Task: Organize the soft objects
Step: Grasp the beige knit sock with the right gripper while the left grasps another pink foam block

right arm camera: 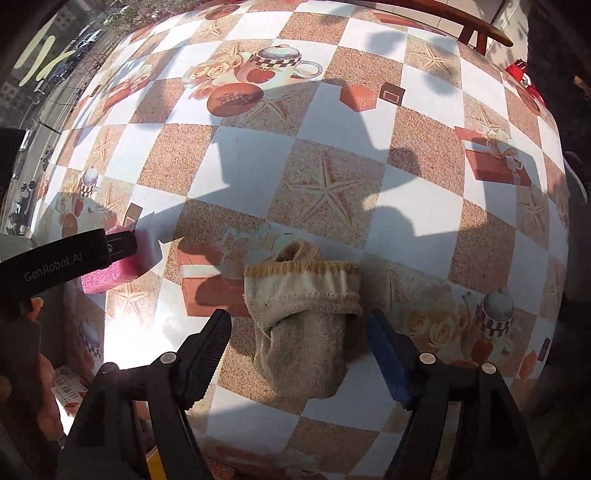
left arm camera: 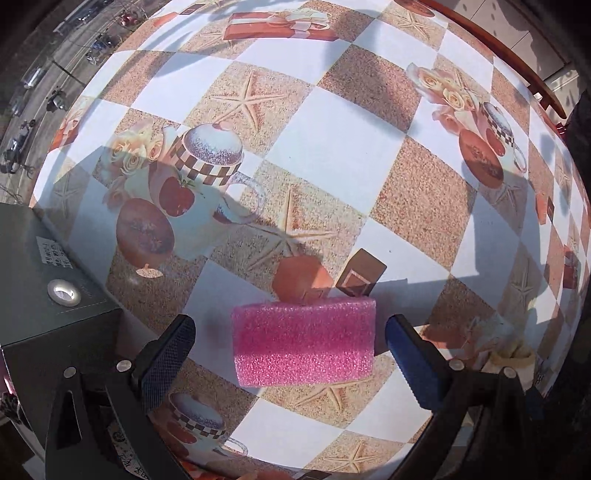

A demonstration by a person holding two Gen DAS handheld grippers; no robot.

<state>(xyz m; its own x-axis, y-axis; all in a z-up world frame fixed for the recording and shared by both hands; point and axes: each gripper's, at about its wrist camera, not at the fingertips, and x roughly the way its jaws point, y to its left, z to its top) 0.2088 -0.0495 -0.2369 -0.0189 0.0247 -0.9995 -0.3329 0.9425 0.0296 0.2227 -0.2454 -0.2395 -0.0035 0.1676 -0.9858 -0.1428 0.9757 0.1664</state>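
Note:
A pink sponge block (left arm camera: 303,343) lies on the checkered tablecloth (left arm camera: 332,122). My left gripper (left arm camera: 290,323) points down over it, open, with the sponge between its fingers and a gap on each side. A beige knitted sock (right arm camera: 306,332) lies crumpled on the cloth, cuff away from me. My right gripper (right arm camera: 297,317) straddles it, open; the blue pad stands close to the sock's right edge and the black pad is clear of it. In the right wrist view, a black finger (right arm camera: 118,245) of the left gripper covers part of the sponge (right arm camera: 110,275).
A dark green box (left arm camera: 55,295) with a round metal button stands against the table's left edge. The sock (left arm camera: 513,354) shows right of the sponge. A wooden chair rail (right arm camera: 476,26) and a red object (right arm camera: 517,72) lie beyond the far edge. A hand (right arm camera: 37,365) holds the left tool.

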